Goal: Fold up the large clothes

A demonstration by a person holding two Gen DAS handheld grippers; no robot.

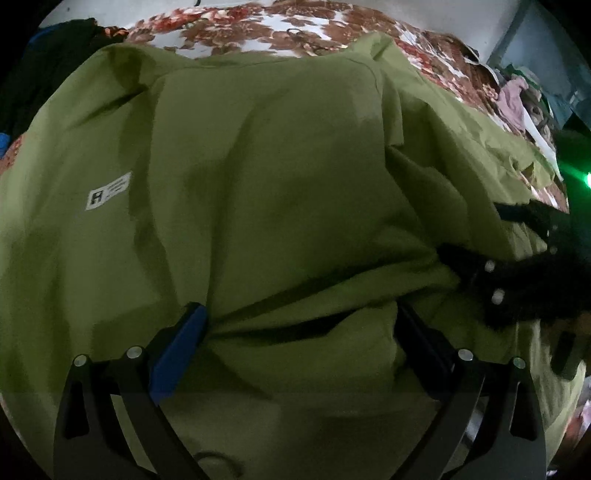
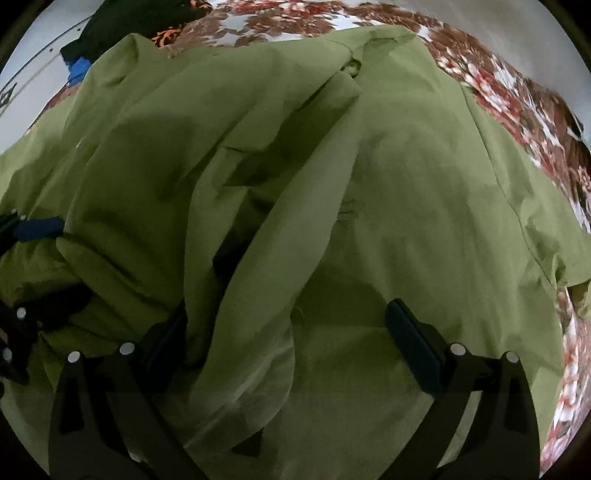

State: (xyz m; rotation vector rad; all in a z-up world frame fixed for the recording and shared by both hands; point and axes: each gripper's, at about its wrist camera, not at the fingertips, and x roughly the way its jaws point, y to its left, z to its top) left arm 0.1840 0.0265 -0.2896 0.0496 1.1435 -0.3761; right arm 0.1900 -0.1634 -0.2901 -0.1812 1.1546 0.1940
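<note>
An olive-green garment [image 1: 280,177] is filling most of both views, lying spread over a bedsheet [image 1: 236,26] with red and brown flowers on white. The cloth is looking thin and matte, with many soft wrinkles and several layers lying over each other. A small white label with dark print [image 1: 109,191] is sitting on it at the left middle of the left wrist view. In the right wrist view a collar-like part [image 2: 351,62] is showing near the upper centre, and a long folded band of cloth [image 2: 295,206] is running from there down toward the lower centre, so the long axis of the garment seems to be going from the bottom of the frame to the top, with the collar end pointing away from the camera.

The left gripper [image 1: 299,325] is standing with its jaws apart, and a bunch of the green cloth is lying between them; I cannot tell if the pads are pressing it. The right gripper [image 2: 288,325] is also standing wide apart over the fabric, with a fold rising between its fingers.

A dark cloth [image 2: 129,18] and something blue [image 2: 79,70] are lying at the upper left of the right wrist view, beside the garment. A green light [image 1: 587,181] is glowing at the right edge of the left wrist view.
</note>
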